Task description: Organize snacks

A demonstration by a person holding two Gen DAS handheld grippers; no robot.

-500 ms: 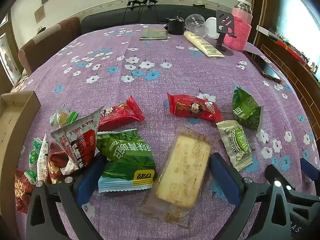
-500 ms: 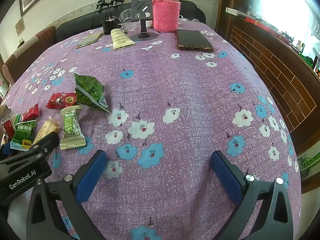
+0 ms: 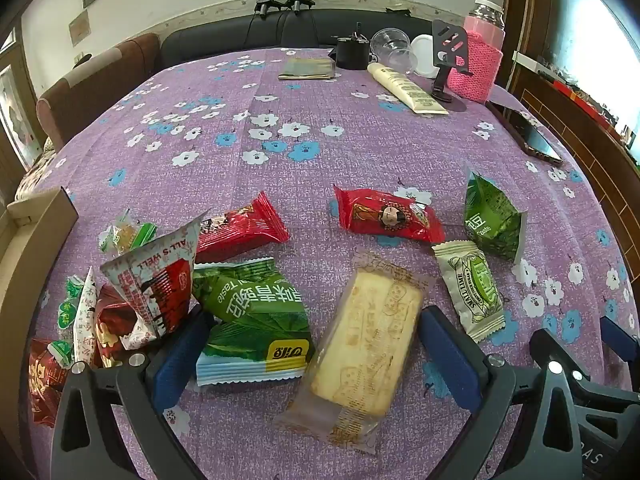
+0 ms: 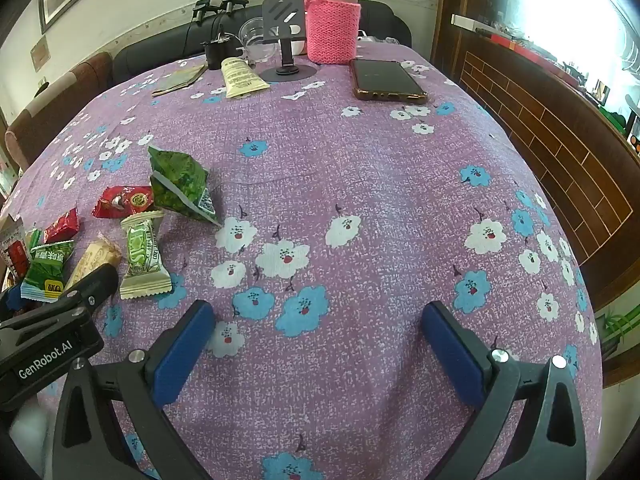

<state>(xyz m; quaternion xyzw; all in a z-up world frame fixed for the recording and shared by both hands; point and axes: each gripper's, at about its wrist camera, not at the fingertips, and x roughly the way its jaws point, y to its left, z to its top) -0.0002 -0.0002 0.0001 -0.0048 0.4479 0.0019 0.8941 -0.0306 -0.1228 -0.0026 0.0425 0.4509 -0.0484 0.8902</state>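
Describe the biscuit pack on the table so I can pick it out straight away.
On the purple flowered tablecloth, look at the loose snacks nearest the open left gripper. The biscuit pack lies between its fingers, right of a green packet. It alone has a clear wrapper, showing a pale rectangular biscuit; its neighbours are printed red, green or cream.

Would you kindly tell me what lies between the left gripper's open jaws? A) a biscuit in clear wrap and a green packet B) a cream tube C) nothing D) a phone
A: the left gripper frames the biscuit and the green packet.
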